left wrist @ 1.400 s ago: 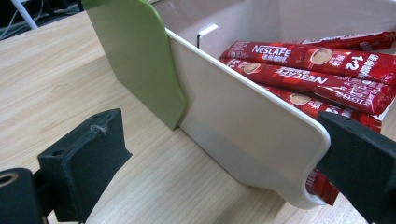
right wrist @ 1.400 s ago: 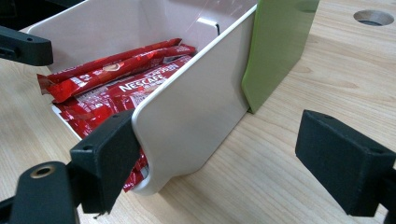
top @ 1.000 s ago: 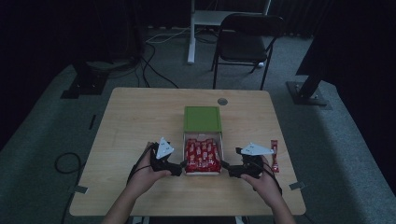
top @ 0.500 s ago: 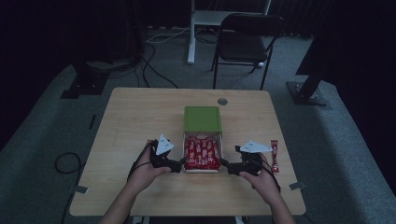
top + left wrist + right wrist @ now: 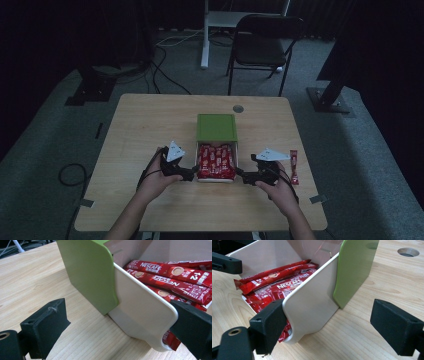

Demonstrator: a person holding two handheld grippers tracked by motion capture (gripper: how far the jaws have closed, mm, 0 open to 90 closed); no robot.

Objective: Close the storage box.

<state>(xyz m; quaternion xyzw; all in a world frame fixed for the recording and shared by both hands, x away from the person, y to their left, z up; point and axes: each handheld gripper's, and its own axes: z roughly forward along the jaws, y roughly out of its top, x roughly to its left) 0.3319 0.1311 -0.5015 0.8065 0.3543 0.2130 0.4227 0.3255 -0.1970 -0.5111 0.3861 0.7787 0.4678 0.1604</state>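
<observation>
Dim lab or studio recording space, grey carpet floor (image 5: 45, 210), lone wooden tabletop (image 5: 150, 125), black folding chair (image 5: 262, 45), loose cables (image 5: 165, 75), black stand bases (image 5: 92, 90), dark curtained surround

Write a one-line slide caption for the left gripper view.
Open left gripper straddling the white drawer wall of a green box filled with red coffee sachets.
</observation>
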